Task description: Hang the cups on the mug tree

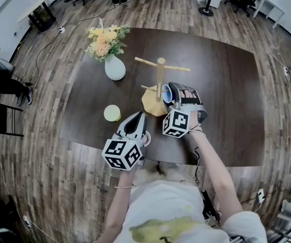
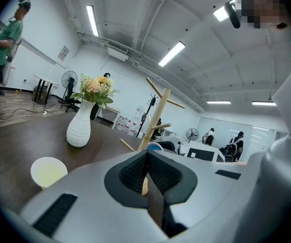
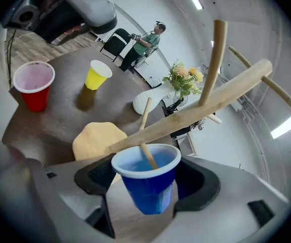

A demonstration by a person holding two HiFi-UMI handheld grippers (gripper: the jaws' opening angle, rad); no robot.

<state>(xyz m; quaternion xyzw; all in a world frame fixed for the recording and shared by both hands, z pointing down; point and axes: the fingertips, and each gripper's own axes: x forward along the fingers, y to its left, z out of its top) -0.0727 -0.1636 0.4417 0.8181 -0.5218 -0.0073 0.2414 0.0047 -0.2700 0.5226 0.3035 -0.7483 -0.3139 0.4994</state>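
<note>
At table [image 1: 226,85] near edge, my left gripper [image 2: 147,171]: jaws pressed together, nothing between. Beside it, my right gripper [image 3: 146,178] clamps blue cup [image 3: 150,194] by sides; short peg [image 3: 146,153] of mug tree [image 1: 160,80] pokes into cup mouth. Yellow cup [image 1: 112,113], red cup [image 3: 34,87] upright on table, apart from tree. Farther back, white flower vase [image 1: 115,67].

Seen from the head view, the tree [image 1: 160,80] is standing mid-table [image 1: 226,85], with pegs sticking out at 9 and 3 o'clock and blocking the way up high. The vase [image 1: 115,67] is crowding its 10 o'clock and the yellow cup [image 1: 112,113] its 8 o'clock. The right gripper [image 3: 144,173], gripping the blue cup [image 3: 148,191], is filling 4 o'clock. The left gripper [image 2: 147,158], jaws together, and the red cup [image 3: 33,85] are sitting near 7 o'clock. From 1 to 3 o'clock, bare table is lying open.
</note>
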